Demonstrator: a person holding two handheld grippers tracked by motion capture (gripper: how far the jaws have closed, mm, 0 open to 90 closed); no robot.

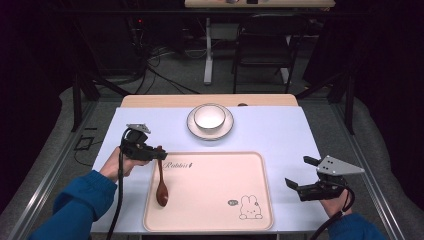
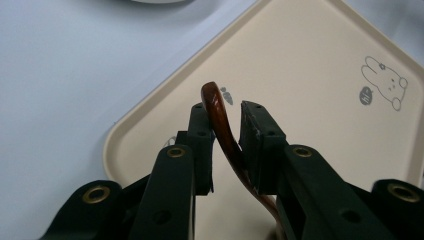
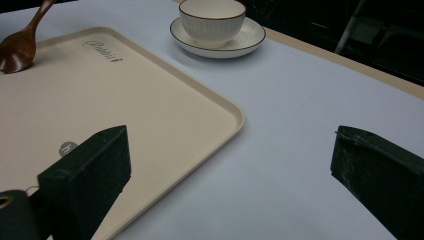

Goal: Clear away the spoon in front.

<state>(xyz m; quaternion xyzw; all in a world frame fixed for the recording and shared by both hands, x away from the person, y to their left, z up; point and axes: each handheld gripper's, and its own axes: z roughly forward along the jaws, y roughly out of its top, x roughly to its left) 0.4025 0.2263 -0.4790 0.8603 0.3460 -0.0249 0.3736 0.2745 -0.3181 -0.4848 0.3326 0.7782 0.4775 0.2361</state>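
A brown wooden spoon (image 1: 162, 193) lies at the left of the beige rabbit tray (image 1: 215, 190), bowl end down on the tray and handle rising. My left gripper (image 1: 159, 153) is at the top of that handle. In the left gripper view the handle (image 2: 218, 112) stands between the jaws of the left gripper (image 2: 225, 120), close against the left pad with a gap to the right pad at its tip, so the gripper is open. My right gripper (image 1: 296, 171) hovers open and empty over the table, right of the tray. Its jaws stand wide in the right gripper view (image 3: 225, 165).
A white bowl (image 1: 209, 117) sits on a saucer (image 1: 194, 128) behind the tray, on the pale blue table cover (image 1: 280, 130). The right gripper view shows the spoon (image 3: 17, 50), tray (image 3: 100, 100) and bowl (image 3: 212, 20). Chairs and cables lie beyond the table.
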